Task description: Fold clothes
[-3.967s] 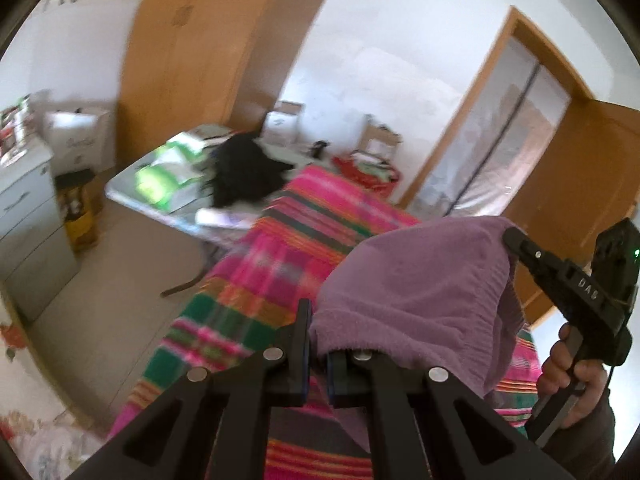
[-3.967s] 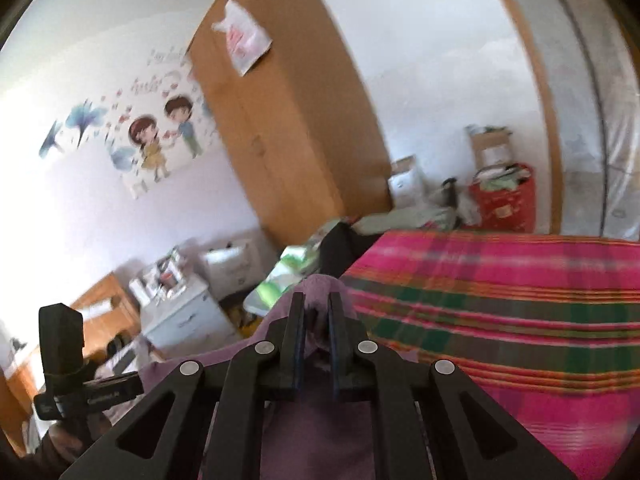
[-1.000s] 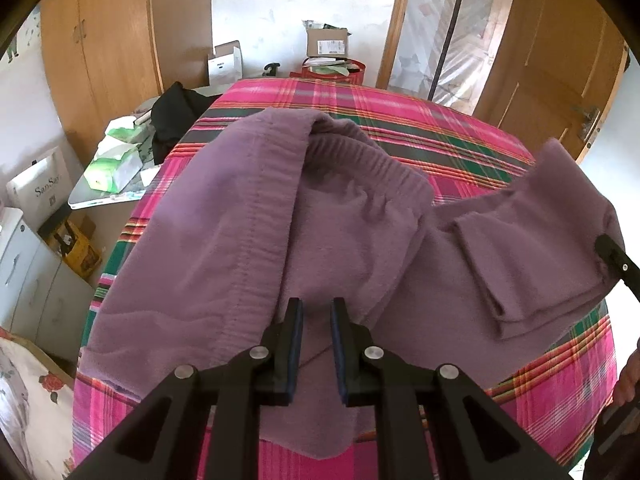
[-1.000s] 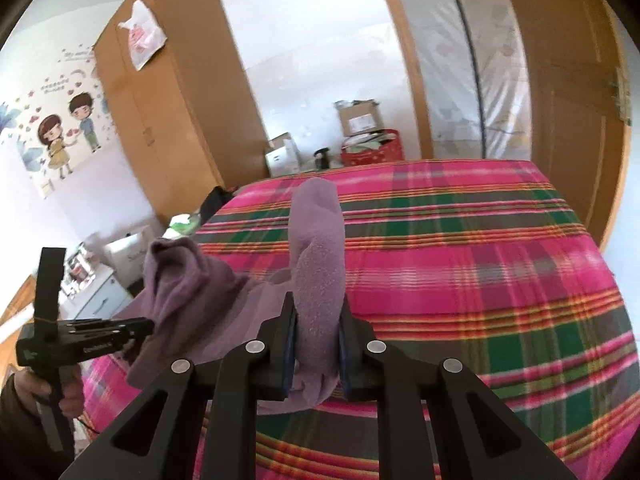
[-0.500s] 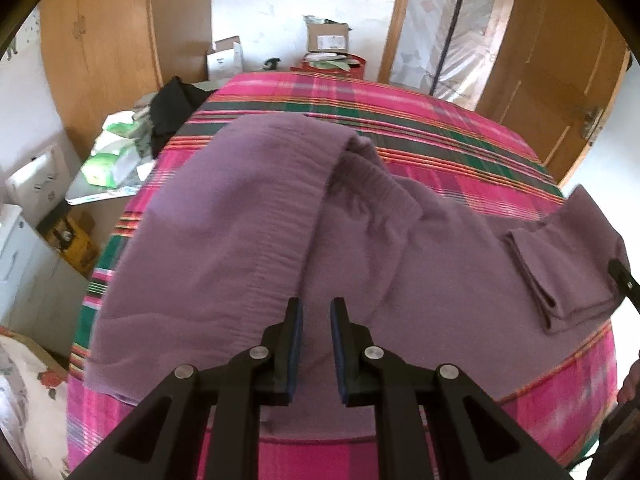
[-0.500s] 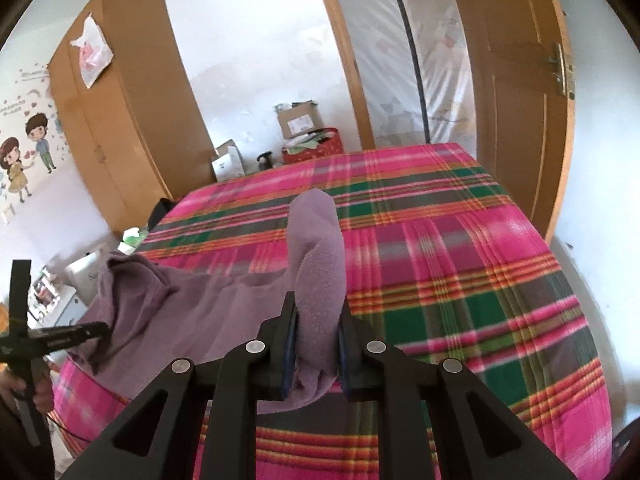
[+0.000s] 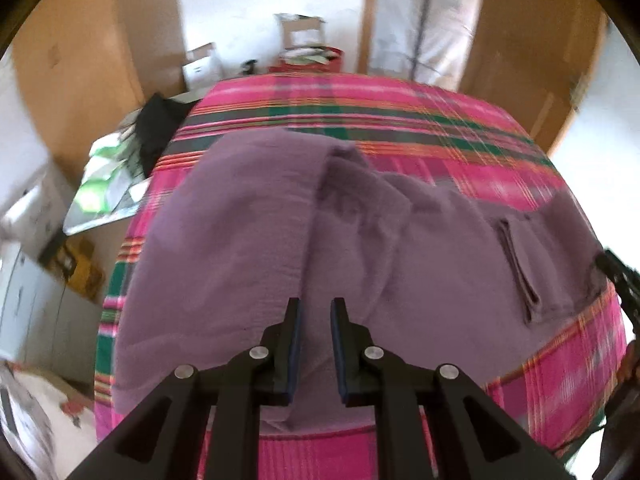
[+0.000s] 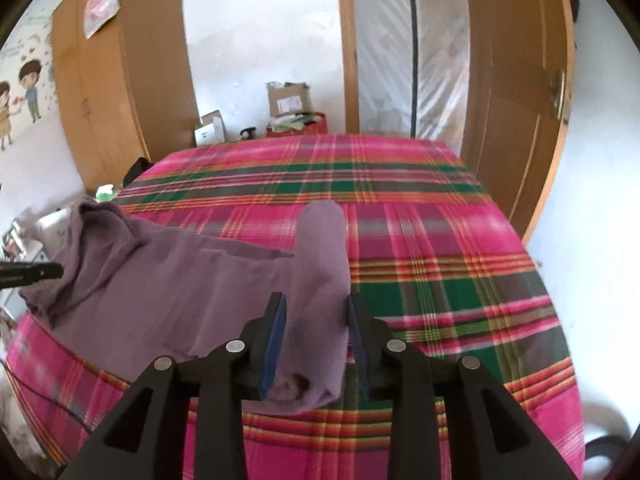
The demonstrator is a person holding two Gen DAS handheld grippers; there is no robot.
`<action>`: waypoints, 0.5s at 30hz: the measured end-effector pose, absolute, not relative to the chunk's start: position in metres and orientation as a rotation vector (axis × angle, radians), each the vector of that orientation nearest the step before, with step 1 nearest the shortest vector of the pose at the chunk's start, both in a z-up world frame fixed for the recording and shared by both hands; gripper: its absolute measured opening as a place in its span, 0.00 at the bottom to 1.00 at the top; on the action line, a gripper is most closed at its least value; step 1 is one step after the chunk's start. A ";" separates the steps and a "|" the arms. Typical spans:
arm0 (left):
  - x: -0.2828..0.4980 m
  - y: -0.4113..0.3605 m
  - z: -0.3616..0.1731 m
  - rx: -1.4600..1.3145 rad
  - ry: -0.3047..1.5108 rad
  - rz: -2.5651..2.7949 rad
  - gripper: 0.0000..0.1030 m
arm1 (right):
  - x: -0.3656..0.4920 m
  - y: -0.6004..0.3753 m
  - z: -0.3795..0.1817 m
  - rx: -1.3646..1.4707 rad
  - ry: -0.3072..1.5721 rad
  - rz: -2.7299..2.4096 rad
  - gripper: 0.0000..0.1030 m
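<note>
My purple clothes [image 7: 248,248] lie spread out on the pink checked bed [image 8: 420,216]. My right gripper [image 8: 316,320] has just been opening, and a purple fold sits loose between its jaws. My left gripper [image 7: 314,330] pinches the near edge of the clothes in a narrow gap.

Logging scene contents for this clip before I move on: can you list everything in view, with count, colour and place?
garment: one, purple, spread on the bed's near end
bedspread: one, pink-green plaid, covering the bed
wardrobe: one, brown wood, far left
door: one, brown wood, right
cardboard box: one, tan, far wall, above a red bin
black cloth: one, left of the bed
left tongs: black, over the garment, grip unclear
right tongs: black, just opened, the garment's folded end lies between them
</note>
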State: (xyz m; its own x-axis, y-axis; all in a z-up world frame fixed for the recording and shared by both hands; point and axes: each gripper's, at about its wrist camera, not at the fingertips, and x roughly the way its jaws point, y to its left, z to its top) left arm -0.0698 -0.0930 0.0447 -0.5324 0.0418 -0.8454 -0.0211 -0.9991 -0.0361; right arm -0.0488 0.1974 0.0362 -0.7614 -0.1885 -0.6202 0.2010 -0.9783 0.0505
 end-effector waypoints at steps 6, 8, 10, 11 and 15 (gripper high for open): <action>-0.081 -0.085 0.033 -1.570 0.074 2.684 0.14 | -0.038 0.171 0.040 0.882 0.104 -2.721 0.32; -0.084 -0.081 0.029 -1.598 0.105 2.680 0.14 | -0.034 0.163 0.043 0.850 0.121 -2.742 0.32; -0.088 -0.081 0.028 -1.594 0.111 2.677 0.14 | -0.031 0.156 0.045 0.821 0.141 -2.766 0.32; -0.090 -0.082 0.027 -1.594 0.113 2.676 0.14 | -0.032 0.154 0.047 0.817 0.157 -2.789 0.32; -0.101 -0.096 0.025 -1.633 0.059 2.700 0.14 | -0.033 0.154 0.050 0.804 0.165 -2.811 0.32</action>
State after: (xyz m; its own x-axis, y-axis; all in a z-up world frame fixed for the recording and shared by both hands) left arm -0.1008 -0.0960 0.0254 -0.4645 -0.0312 -0.8850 -0.0075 -0.9992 0.0391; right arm -0.0326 0.1538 0.0498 -0.8284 -0.1724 -0.5330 0.2335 -0.9711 -0.0488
